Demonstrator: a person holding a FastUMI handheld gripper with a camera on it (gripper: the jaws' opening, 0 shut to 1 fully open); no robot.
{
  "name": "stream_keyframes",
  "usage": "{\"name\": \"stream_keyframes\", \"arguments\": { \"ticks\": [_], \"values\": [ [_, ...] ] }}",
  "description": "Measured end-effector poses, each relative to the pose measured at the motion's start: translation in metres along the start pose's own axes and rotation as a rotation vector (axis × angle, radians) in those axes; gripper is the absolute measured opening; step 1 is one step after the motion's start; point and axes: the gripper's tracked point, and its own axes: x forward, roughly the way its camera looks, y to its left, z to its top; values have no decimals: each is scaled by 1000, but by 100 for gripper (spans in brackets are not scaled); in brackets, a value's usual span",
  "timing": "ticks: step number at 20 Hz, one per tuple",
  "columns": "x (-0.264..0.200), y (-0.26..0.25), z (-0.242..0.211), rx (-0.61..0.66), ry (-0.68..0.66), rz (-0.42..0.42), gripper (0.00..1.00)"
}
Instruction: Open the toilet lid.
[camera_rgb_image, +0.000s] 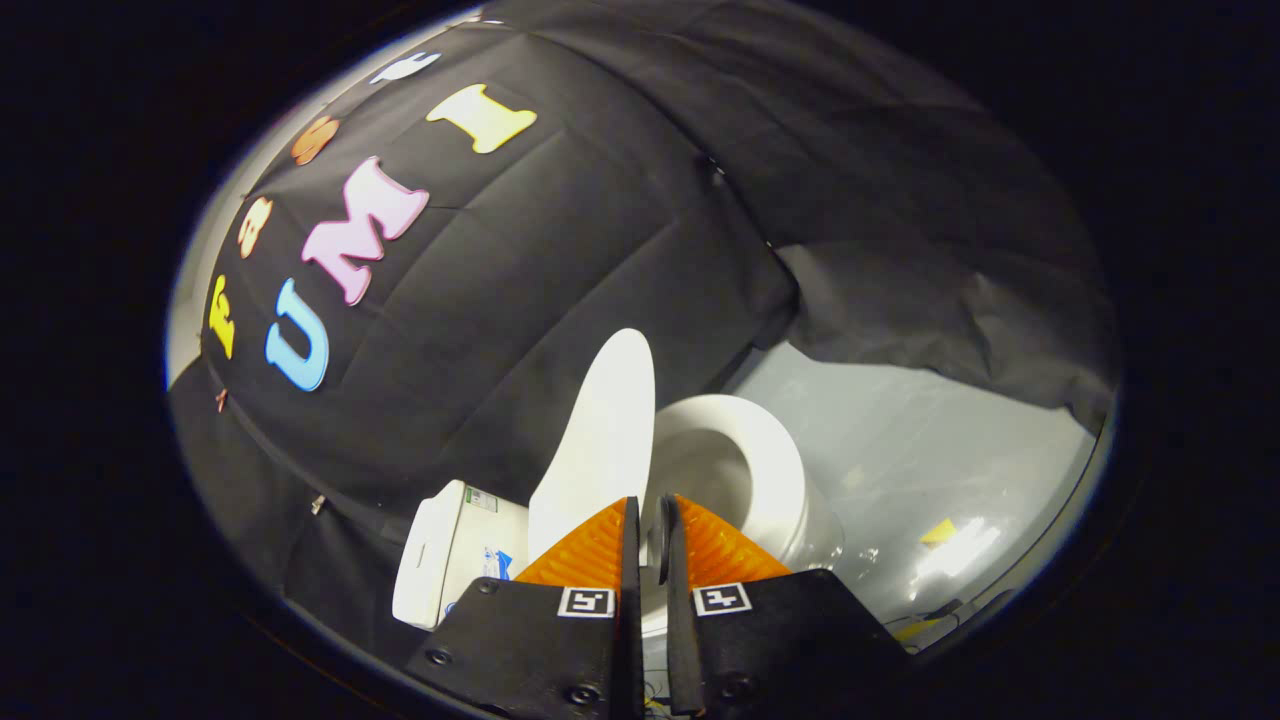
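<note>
So the toilet lid (598, 430) is already up, standing close to vertical just ahead of the fingers and a little to their left side, with its edge turned toward the camera. Looks to me like the opening part is basically done. The fingers (647, 520) are drawn nearly together with only a thin slit between them, and I can't see anything pinched in there, so they aren't holding the lid. My guess is they're narrowed like that for nudging rather than grabbing. Beyond them to the right is the open seat and bowl (745, 470), and the tank (445, 550) sits off to their left. The floor (930, 460) past the bowl is pale and shiny, and black cloth (620, 230) hangs behind everything.
</note>
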Motion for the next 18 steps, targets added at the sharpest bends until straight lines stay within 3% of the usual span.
{"name": "stream_keyframes", "arguments": {
  "ticks": [7, 12, 14, 18],
  "values": [
    [-26, 108, 10, -228, -122, 68, 15],
    [-34, 156, 5, -347, -167, 46, 15],
    [-38, 177, 1, -404, -188, 42, 9],
    [-45, 220, -12, -492, -212, 67, 10]
  ]
}}
